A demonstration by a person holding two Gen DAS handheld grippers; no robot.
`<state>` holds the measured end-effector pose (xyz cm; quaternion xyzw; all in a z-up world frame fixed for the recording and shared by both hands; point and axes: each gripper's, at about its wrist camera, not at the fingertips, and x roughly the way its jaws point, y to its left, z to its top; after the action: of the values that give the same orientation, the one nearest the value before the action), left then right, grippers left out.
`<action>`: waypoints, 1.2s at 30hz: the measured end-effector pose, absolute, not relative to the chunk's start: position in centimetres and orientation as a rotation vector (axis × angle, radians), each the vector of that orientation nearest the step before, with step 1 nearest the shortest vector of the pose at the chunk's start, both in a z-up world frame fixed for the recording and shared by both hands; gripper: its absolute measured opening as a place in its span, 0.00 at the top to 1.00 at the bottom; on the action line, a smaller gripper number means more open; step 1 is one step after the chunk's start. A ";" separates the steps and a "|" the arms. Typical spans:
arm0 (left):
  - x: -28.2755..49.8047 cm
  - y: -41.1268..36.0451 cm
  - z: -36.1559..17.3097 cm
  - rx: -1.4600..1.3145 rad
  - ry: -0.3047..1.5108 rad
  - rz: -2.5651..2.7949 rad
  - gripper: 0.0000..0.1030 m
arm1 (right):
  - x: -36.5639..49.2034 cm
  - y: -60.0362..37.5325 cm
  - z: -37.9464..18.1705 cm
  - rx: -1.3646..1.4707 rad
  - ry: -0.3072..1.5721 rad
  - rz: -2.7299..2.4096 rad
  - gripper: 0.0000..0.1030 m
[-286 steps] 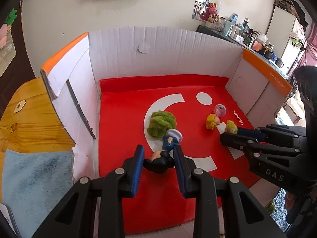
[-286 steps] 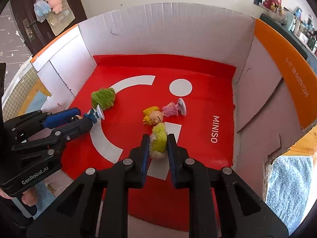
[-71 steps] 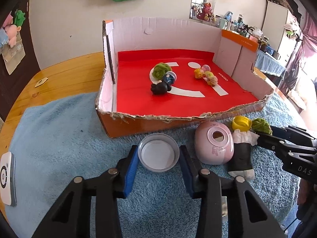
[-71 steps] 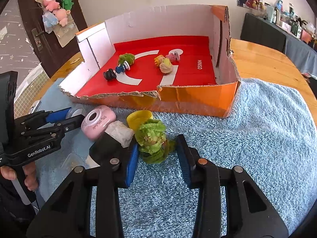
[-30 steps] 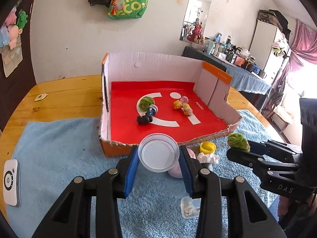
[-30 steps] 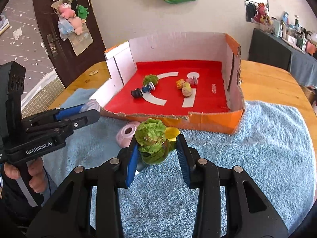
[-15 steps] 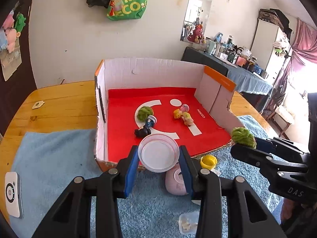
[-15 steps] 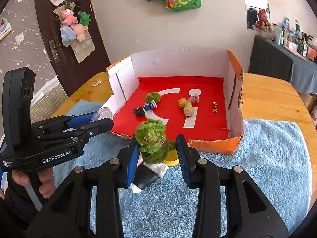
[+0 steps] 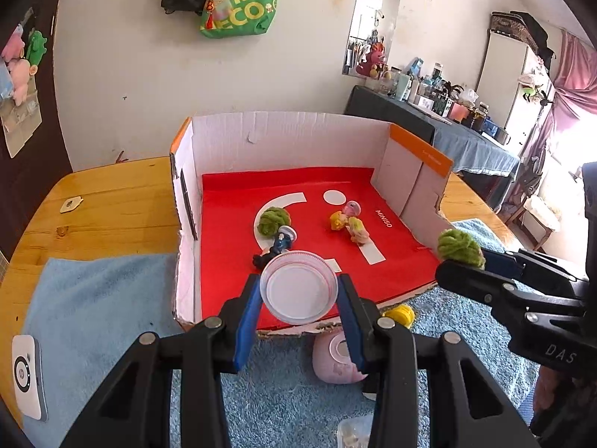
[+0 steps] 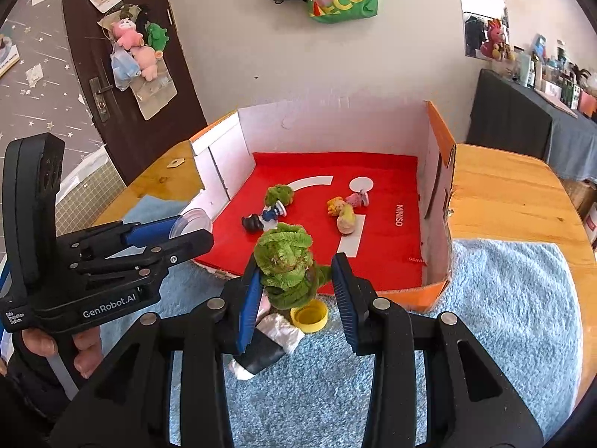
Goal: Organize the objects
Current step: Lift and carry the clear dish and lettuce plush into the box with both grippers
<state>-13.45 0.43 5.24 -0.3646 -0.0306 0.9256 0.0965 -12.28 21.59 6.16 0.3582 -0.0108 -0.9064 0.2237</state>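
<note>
My left gripper (image 9: 298, 295) is shut on a clear round lid (image 9: 298, 286) and holds it in the air over the front edge of the cardboard box (image 9: 298, 134). My right gripper (image 10: 294, 285) is shut on a green lettuce toy (image 10: 287, 261), raised above the blue towel (image 10: 503, 298) in front of the box. The lettuce toy also shows in the left wrist view (image 9: 460, 248). On the box's red floor (image 9: 231, 231) lie a green fuzzy toy (image 9: 273, 220), a blue and black figure (image 9: 278, 246) and a yellow and pink doll (image 9: 347, 222).
On the towel before the box lie a pink oval case (image 9: 334, 358), a yellow cap (image 10: 309, 319) and a black and white tube (image 10: 266, 351). A small clear container (image 9: 352, 433) sits near the bottom. A white device (image 9: 26, 377) lies at the left. The wooden table (image 10: 515, 194) surrounds the towel.
Both grippers have risen and moved forward toward the box with their loads. The lid now hangs over the box's front edge, and the lettuce toy is nearer the box.
</note>
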 end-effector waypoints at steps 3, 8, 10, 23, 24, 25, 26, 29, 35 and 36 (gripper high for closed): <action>-13.8 0.3 5.2 -1.084 -0.093 2.742 0.59 | -12.9 21.6 6.2 0.992 -0.028 -2.507 0.66; -14.3 0.1 5.2 -1.087 -0.098 2.744 0.59 | -13.8 21.4 6.3 1.000 -0.016 -2.507 0.66; -14.5 0.0 5.2 -1.088 -0.098 2.745 0.59 | -14.1 21.4 6.3 1.003 -0.009 -2.506 0.66; -16.8 0.2 4.1 -1.154 -0.091 2.693 0.59 | -17.3 21.4 5.0 1.102 0.030 -2.484 0.66; -16.9 0.3 3.9 -1.162 -0.087 2.689 0.59 | -17.5 21.3 4.8 1.114 0.040 -2.482 0.66; -17.0 0.3 3.8 -1.168 -0.085 2.685 0.59 | -17.7 21.3 4.6 1.125 0.047 -2.478 0.66; -17.1 0.3 3.6 -1.174 -0.084 2.682 0.59 | -17.9 21.3 4.4 1.136 0.052 -2.474 0.66; -17.4 0.2 3.3 -1.194 -0.082 2.675 0.59 | -18.5 21.1 3.6 1.180 0.073 -2.456 0.66; -18.1 0.0 2.4 -1.242 -0.074 2.660 0.59 | -19.3 20.6 2.7 1.229 0.107 -2.436 0.66; -18.3 0.0 2.2 -1.251 -0.075 2.657 0.59 | -19.5 20.5 2.5 1.238 0.112 -2.433 0.66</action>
<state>-18.28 -0.01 2.17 -0.4236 -0.0253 0.8998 0.1018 -19.50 20.52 2.54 0.4437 0.0402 -0.8719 0.2033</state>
